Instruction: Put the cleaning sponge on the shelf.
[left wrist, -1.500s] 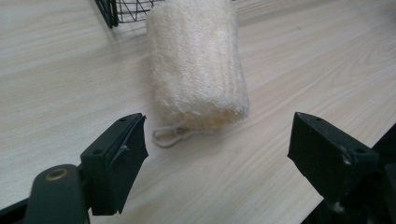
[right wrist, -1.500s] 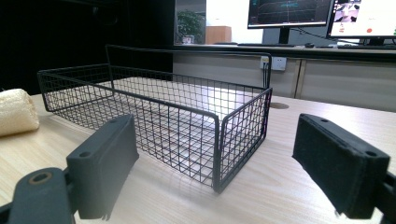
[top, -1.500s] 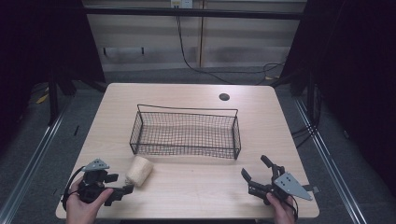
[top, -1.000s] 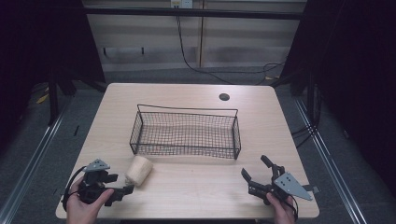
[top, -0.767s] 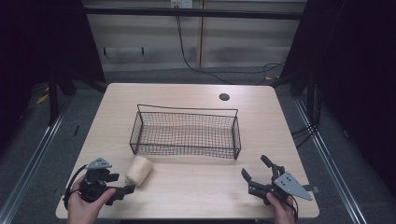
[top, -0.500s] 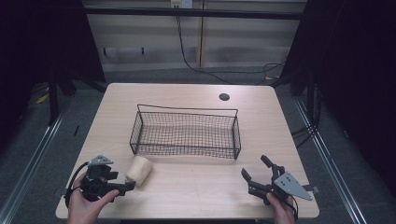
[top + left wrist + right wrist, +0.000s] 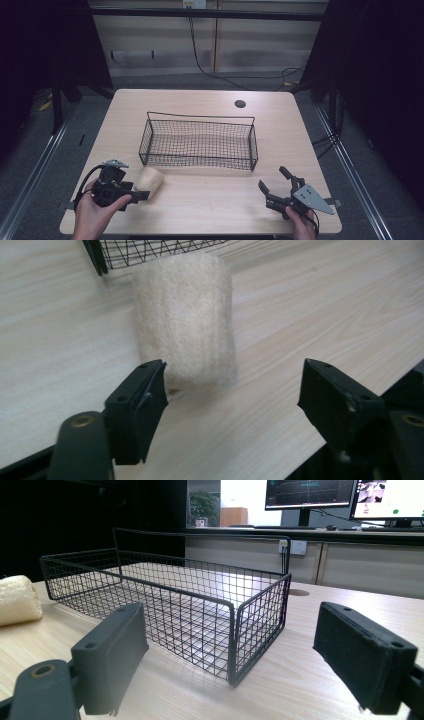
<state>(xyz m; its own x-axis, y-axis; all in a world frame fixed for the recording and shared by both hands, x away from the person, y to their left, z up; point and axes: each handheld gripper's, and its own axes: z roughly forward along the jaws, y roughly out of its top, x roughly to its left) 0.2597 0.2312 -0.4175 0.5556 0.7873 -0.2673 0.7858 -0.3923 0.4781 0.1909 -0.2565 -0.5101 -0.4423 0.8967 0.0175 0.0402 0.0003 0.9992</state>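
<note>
The sponge lies near the desk's front left corner, just before the basket. Left tongs gape around its near end; right tongs spread, idle. It looks light and squashy: grip mid-body.

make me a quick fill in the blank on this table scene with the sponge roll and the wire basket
1. The beige sponge roll lies on the table, ____ the wire basket.
2. The left gripper has its jaws ____ in front of the roll.
3. Nothing lies inside the ____.
4. The right gripper holds ____.

Missing words: outside; open; basket; nothing
</note>
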